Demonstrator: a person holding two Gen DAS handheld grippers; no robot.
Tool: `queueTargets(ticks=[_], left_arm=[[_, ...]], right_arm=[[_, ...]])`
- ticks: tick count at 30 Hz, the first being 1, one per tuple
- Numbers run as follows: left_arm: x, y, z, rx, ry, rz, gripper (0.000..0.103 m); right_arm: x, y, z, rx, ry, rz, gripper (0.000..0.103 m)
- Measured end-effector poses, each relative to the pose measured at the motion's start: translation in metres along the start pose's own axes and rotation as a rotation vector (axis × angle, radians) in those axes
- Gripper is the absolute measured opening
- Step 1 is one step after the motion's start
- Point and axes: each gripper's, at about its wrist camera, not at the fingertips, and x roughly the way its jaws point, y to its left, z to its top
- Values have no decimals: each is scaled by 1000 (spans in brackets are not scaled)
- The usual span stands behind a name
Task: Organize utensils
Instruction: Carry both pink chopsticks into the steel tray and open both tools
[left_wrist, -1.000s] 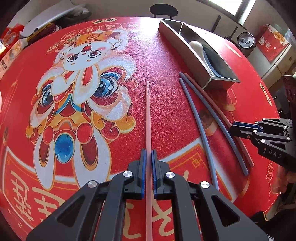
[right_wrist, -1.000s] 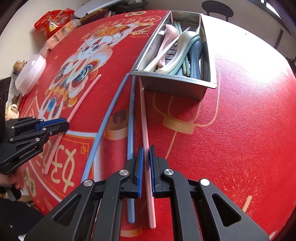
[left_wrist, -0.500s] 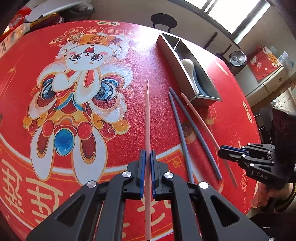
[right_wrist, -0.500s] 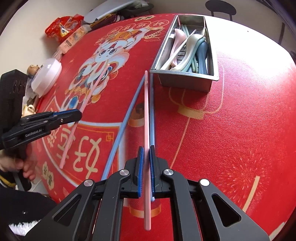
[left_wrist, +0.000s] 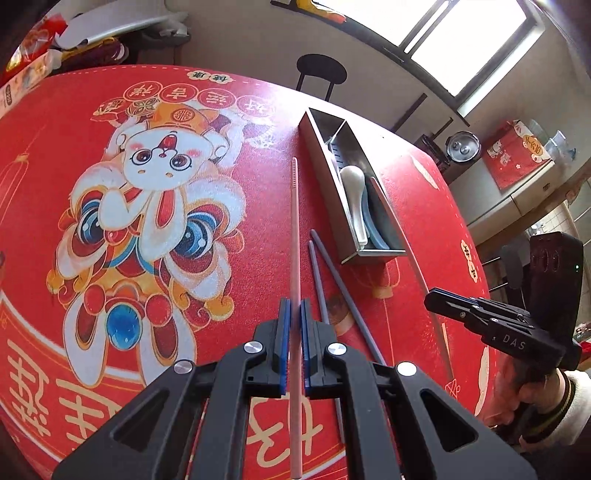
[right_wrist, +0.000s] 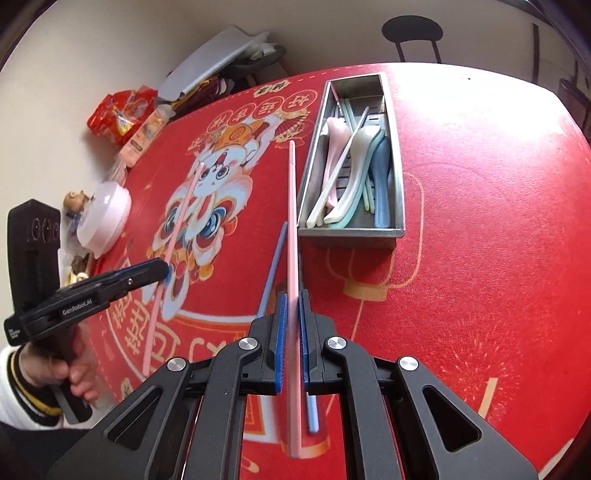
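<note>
2 pink chopsticks (left_wrist: 294, 236) (right_wrist: 292, 229) aloft, 2 blue chopsticks (left_wrist: 334, 280) flat

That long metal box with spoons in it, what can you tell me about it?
The long rectangular stainless-steel tray lies flat on the red printed tablecloth, open on top, with thin shiny walls. Inside lie pastel spoons, pink, cream, pale green and blue, plus slim green chopsticks. The left wrist view shows a divider inside. Neither gripper touches it.

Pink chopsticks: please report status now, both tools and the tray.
Left tool shut on one long pink chopstick. Right tool shut on other pink chopstick. Two blue chopsticks lie beside steel utensil tray. Path clear.
</note>
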Motion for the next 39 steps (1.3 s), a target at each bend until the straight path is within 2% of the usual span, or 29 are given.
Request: queueTargets(ticks=[12, 23, 30, 39], left_arm=[[44, -41, 67, 9, 1, -63, 6], [113, -55, 135, -49, 38, -72, 6], [144, -57, 149, -38, 72, -49, 6], [157, -56, 157, -31, 89, -37, 6]], right_arm=[[6, -27, 56, 125, -56, -46, 6], [41, -50, 110, 194, -39, -108, 6], [56, -61, 129, 197, -22, -137, 6], [68, -64, 140, 210, -12, -150, 7]])
